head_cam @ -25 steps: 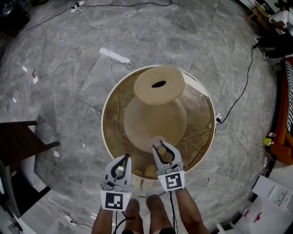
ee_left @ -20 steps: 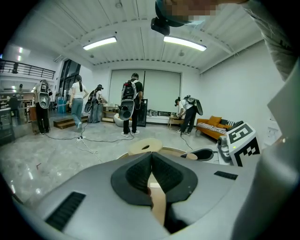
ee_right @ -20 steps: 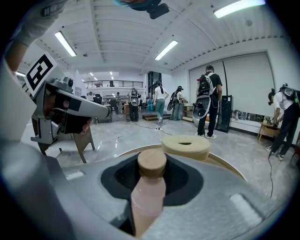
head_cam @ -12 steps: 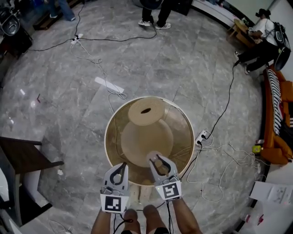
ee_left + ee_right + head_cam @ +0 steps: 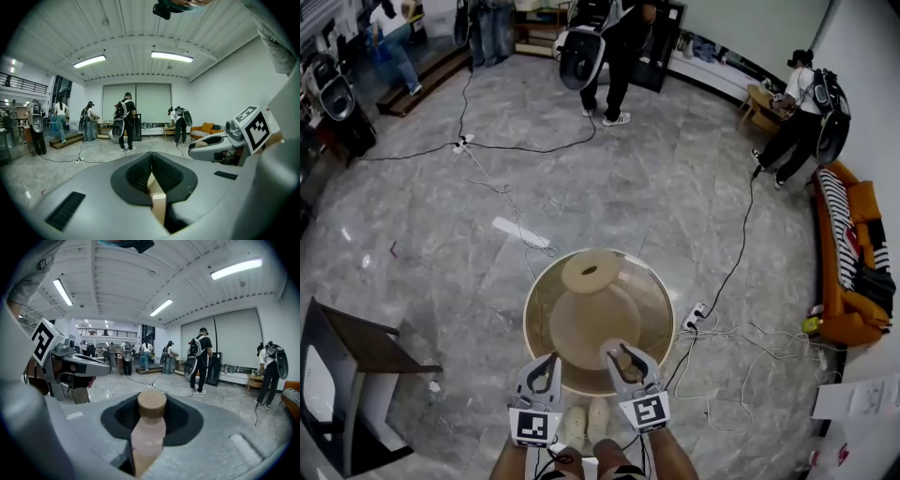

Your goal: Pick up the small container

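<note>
Right gripper view: right gripper [image 5: 151, 416] clamps small container [image 5: 148, 439], cap [image 5: 152, 403] apparently pointing forward along jaws.

We hold the small container [image 5: 149, 425] in the right gripper [image 5: 617, 351] above the round table's [image 5: 654, 298] near edge, left gripper [image 5: 550, 360] just left of it.

A person is wearing pale shoes [image 5: 584, 424] and wielding two grey tools with black-lined jaws, the left gripper [image 5: 549, 360] and right gripper [image 5: 620, 352], each bearing a white cube [image 5: 533, 427] with a black square marker, black cables [image 5: 546, 460] trailing behind.
</note>
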A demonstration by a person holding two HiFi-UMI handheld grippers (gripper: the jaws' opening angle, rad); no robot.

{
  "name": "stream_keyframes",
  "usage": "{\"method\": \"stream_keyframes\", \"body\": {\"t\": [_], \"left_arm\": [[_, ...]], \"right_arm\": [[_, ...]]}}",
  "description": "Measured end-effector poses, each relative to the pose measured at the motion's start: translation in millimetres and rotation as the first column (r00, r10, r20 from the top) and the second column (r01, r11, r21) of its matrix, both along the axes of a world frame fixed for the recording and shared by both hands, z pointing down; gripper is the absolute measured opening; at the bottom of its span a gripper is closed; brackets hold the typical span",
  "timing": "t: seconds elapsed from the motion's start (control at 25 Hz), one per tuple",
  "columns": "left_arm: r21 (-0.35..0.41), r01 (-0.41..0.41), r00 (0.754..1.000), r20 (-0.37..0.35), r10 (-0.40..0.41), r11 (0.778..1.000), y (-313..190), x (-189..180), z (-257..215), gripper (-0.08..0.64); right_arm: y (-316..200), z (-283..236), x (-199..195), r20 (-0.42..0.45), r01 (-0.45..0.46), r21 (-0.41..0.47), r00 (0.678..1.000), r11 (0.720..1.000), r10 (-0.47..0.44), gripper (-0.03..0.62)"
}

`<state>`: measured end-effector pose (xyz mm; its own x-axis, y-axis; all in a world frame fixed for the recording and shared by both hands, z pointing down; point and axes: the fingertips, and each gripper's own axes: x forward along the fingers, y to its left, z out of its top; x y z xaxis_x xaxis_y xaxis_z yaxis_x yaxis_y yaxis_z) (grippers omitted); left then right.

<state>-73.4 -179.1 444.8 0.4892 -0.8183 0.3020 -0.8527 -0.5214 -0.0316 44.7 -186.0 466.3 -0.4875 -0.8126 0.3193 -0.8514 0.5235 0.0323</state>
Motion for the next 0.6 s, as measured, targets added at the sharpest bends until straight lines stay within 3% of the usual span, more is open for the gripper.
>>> {"method": "stream_keyframes", "body": {"t": [0.2,0.36,0.6], "left_arm": [[0.044,-0.009,1.000,0.016,0.008,0.999,32.9,-4.4,-56.7,0.018],[0.059,0.000,1.000,-0.015,0.001,0.998,56.0,-5.0,-99.9,0.018],[0.116,0.001,1.000,0.027,-0.004,0.993,92.1,-28.5,-133.0,0.018]], "right_arm": [[37.7,-64.0,10.1,0.005,-0.035,0.036,0.999,0.999,0.035,0.122],[66.0,-103.4,18.5,0.004,-0.059,0.052,0.998,0.997,0.059,0.123],[115.7,-140.9,19.7,-0.005,-0.080,0.083,0.997,0.993,0.081,0.123]]}}
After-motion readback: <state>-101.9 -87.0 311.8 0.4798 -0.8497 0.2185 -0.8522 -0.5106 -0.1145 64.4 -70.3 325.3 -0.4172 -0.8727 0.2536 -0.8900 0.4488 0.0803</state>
